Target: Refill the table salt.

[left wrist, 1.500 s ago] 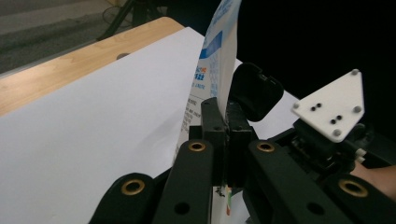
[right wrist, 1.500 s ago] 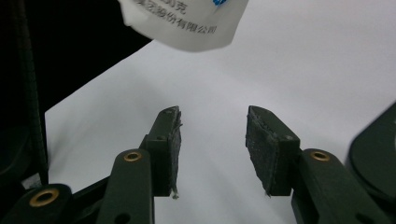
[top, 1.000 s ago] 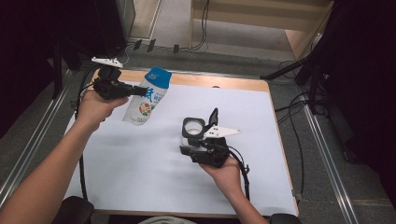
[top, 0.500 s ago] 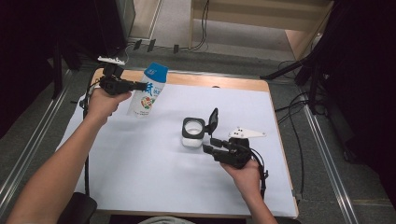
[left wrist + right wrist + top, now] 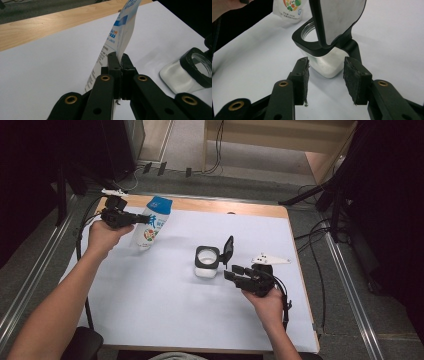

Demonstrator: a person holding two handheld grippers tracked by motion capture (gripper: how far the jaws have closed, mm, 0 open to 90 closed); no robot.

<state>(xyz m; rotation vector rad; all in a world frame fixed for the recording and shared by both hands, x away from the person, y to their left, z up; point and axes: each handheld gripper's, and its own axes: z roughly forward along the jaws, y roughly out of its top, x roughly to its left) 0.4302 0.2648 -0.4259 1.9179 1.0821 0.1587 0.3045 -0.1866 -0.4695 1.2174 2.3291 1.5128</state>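
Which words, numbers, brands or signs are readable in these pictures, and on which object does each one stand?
Nothing can be quoted with certainty.
Pouch, high view: large blue characters under the blue top, too blurred to read.
Pouch, left gripper view: blue characters and lines of small black print, seen at a steep angle, unreadable.
Pouch, right gripper view: a fruit picture, a tiny line of print and a small round mark, too small to read.
Jar: no text visible.

pouch [image 5: 151, 222] with blue print, characters too small to read
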